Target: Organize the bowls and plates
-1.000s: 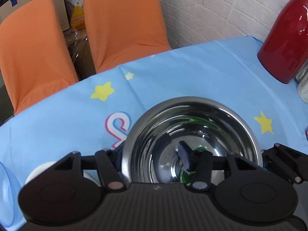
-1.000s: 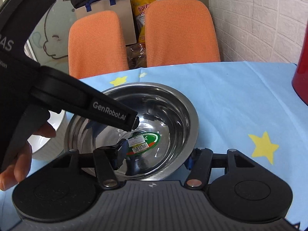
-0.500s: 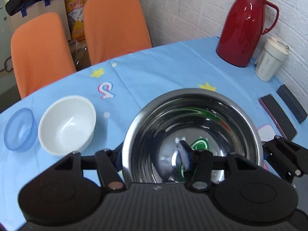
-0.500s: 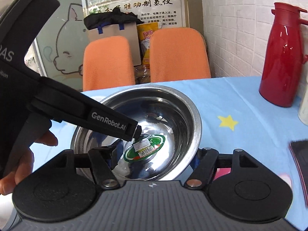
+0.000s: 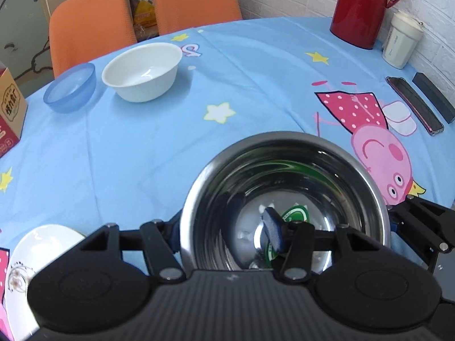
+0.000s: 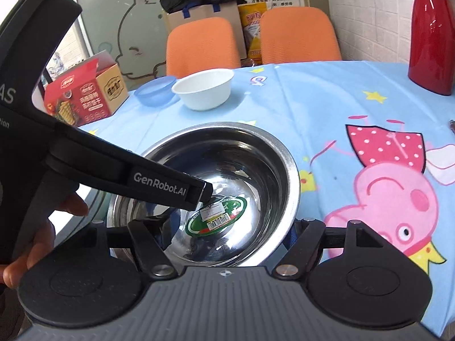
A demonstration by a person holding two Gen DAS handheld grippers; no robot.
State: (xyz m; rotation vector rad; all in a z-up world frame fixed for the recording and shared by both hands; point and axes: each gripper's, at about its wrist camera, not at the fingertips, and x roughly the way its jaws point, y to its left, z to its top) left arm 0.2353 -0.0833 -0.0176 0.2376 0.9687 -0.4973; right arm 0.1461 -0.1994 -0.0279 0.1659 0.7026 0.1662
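Beyond steel bowl (both fingers gripping), white bowl

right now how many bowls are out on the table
3: the steel bowl nearest, held by both claws; the white bowl far left; the blue bowl beside it. More may lie outside view.

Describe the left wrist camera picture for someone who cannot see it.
The left gripper grips the near rim of a steel bowl above a blue cartoon tablecloth. Beyond sit a white bowl and a blue bowl; a red flask stands far right.
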